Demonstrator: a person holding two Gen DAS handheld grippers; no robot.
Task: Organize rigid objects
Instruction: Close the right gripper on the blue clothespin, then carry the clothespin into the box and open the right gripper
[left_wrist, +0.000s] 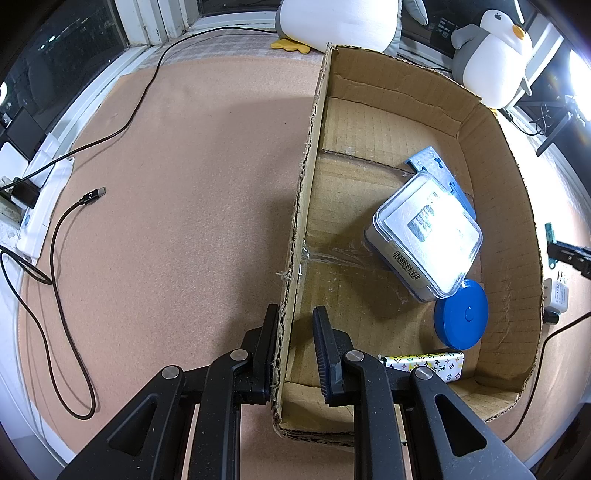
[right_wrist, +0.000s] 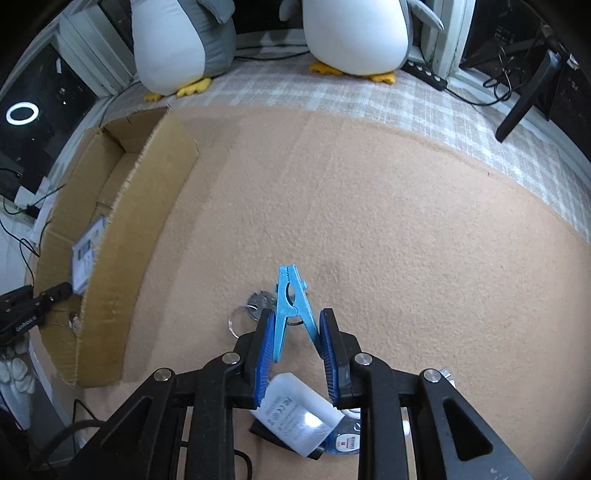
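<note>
Right gripper (right_wrist: 297, 341): pointing steeply down at the desk (right_wrist: 406, 240); jaws drawn in around the blue clothespin (right_wrist: 292, 314), each blue pad set against one of its splayed handle legs. Contact reads as a pinch, though how firmly it presses cannot be told.
Clothespin, long axis: runs straight ahead from the right gripper, toothed nose at the far end, the two handle legs spreading back toward the jaws. The pin lies between the fingers, not beside them.
Clothespin, rest: appears to lie on or just above the felt; lift-off cannot be confirmed.
Near the pin: a key ring with a metal tag (right_wrist: 255, 304) just left of the pin's waist and partly under it, close to the left finger. Judged risk: the ring snags and travels with the pin.
Below the right gripper: a white charger block (right_wrist: 295, 413) and a blue-labelled item, near the wrist.
Cardboard box (right_wrist: 122, 258): well to the left of the right gripper, open top up.
Left gripper (left_wrist: 295, 350): pressed together on the near wall of the box (left_wrist: 299, 221), one finger outside, one inside, steadying it.
Box contents: clear-lidded case (left_wrist: 428, 236), blue round lid (left_wrist: 461, 314), patterned lighter (left_wrist: 432, 363), light-blue bracket (left_wrist: 432, 162).
Nearer hand: the right; the pin lies wholly in its reach.
Coming move, judged: lift, carry leftward over the box wall, release.
</note>
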